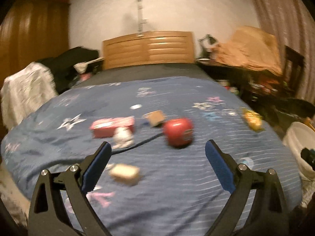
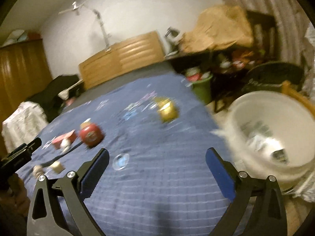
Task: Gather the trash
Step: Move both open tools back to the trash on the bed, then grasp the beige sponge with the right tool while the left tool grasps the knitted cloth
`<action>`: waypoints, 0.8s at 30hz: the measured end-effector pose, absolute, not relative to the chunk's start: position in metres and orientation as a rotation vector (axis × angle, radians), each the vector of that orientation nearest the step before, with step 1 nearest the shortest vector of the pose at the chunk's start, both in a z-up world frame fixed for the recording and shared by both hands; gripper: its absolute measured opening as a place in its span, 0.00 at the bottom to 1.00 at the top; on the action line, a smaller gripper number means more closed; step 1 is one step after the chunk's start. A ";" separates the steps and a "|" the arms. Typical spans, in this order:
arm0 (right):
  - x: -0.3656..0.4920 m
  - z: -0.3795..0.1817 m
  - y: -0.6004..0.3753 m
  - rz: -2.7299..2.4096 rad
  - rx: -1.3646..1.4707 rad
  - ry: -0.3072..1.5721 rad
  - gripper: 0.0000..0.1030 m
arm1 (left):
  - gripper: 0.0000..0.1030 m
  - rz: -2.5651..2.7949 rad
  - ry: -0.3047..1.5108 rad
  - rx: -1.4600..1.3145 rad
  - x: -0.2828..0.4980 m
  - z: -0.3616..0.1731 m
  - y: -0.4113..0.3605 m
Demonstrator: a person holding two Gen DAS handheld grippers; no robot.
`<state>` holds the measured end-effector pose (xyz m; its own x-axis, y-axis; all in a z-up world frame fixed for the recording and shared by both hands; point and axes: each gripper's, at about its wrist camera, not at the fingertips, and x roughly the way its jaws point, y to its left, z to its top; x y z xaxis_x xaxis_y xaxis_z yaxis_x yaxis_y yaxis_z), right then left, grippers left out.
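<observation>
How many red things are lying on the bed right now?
2: a round red container mid-bed, and a flat red box to its left, with a small white object touching its front. Blur may hide others.

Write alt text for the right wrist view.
Open, empty right tongs hover over a blue star-print bedspread strewn with litter: a red container, a yellow wrapper, a pink box. A white bucket holding some trash stands right of the bed. The picture is blurred.
</observation>
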<state>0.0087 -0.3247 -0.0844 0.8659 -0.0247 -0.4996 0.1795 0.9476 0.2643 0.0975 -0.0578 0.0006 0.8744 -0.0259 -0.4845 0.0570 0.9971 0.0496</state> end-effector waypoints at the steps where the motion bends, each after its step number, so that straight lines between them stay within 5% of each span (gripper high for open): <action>1: 0.015 -0.087 -0.317 -0.087 0.311 0.533 0.95 | 0.90 -0.011 0.516 0.046 0.097 -0.002 -0.041; 11: 0.066 -0.118 -0.203 0.228 0.217 0.705 0.95 | 0.90 0.134 0.651 -0.169 0.104 -0.037 0.091; 18: 0.111 -0.114 -0.120 0.467 0.028 0.701 0.94 | 0.81 0.086 0.722 -0.256 0.116 -0.063 0.122; 24: 0.165 -0.121 -0.050 0.629 -0.196 0.733 0.80 | 0.80 0.031 0.739 -0.257 0.129 -0.077 0.123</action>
